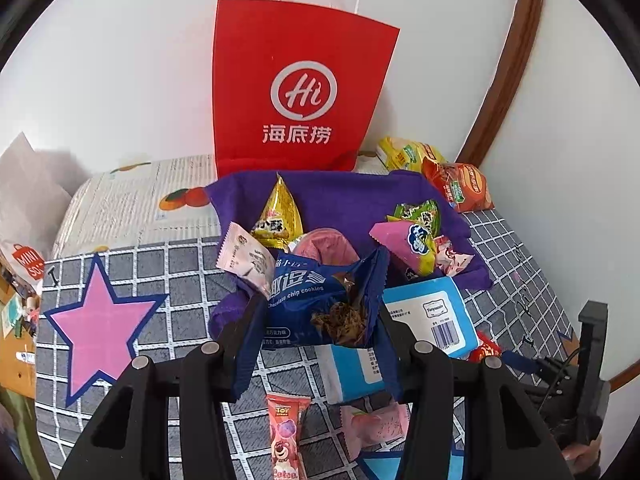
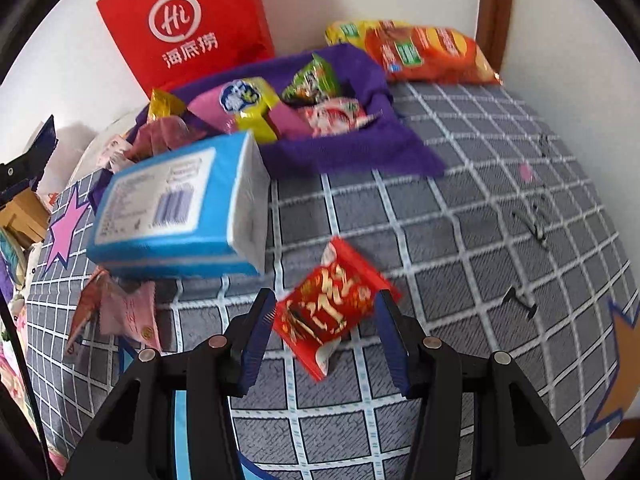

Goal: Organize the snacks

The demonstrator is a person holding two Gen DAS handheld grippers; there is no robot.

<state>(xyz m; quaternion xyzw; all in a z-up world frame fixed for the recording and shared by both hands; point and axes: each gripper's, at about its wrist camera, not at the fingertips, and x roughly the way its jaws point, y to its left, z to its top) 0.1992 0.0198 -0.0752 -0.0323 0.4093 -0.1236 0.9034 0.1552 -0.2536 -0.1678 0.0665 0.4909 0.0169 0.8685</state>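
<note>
- Your left wrist view looks steeply down, close over the purple cloth (image 1: 340, 192).
- Your right wrist view sits low beside it; both share the red bag (image 2: 192, 24).

This looks like a home, most likely a bedroom or living corner. The work surface is a soft one covered with a grey checked cloth (image 2: 460, 216) printed with pink stars (image 1: 98, 326), more like bedding than a workbench. A red paper carrier bag (image 1: 298, 92) from a restaurant stands against a plain white wall (image 1: 120, 60), beside a curved wooden frame (image 1: 508, 76). Household clutter lies about: a purple cloth (image 2: 352, 152) heaped with small snack packets, a blue tissue pack (image 2: 176, 204), and a shop bag (image 1: 26, 262) at the left edge.
</note>
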